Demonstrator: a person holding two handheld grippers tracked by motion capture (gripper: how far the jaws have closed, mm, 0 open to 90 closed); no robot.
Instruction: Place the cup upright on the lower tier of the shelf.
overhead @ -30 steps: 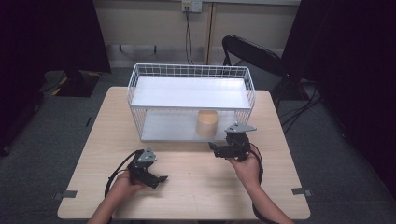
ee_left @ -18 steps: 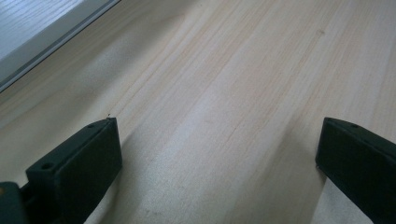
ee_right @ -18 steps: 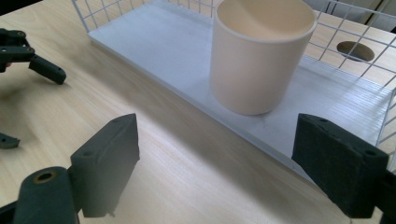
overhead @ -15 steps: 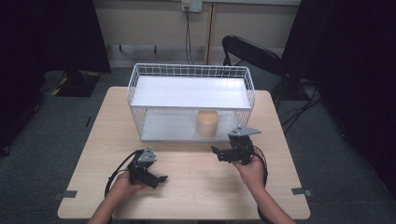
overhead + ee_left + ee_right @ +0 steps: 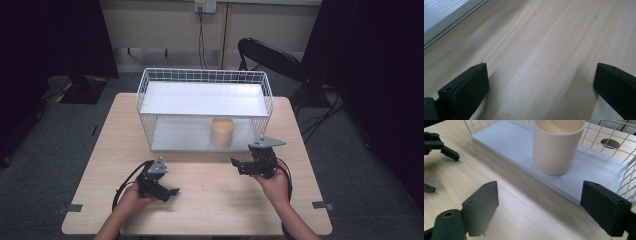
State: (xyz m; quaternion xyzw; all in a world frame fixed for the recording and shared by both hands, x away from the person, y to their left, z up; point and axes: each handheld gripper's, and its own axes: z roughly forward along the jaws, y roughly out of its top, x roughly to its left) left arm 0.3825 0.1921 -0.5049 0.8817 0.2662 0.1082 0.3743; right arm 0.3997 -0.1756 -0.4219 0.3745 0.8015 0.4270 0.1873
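On the lower shelf of the wire rack (image 5: 205,82), toward its right end, stands the beige cup (image 5: 222,132), upright & open-topped, near the shelf's front edge. Right hand-held gripper (image 5: 239,164) sits just in front of it over the desk (image 5: 210,210), jaws spread wide, nothing between them; in the right gripper view the cup (image 5: 557,145) is dead ahead but a bit left of the jaw centreline. Left hand-held gripper (image 5: 169,192) rests low at the near left of the desk, jaws also wide apart & empty, pointing at bare wood.

Risks, as I judge them:
- Off-centre approach: if the right hand goes straight in, one jaw meets the cup wall first & shoves it back or tips it, since it looks light w/ smooth sides.
- Low clearance: the upper shelf (image 5: 200,97) hangs over the cup, so lifting before pulling out could knock the rim on it.
- Shelf lip (image 5: 554,186): the lower shelf's front edge is raised off the desk; jaws coming in too low could catch it & jolt the rack.
- Wire mesh at the right end (image 5: 624,182) is close to the right jaw; a wide-open approach may snag it.
- Squeezing high near the rim could let the cup slip or pivot.
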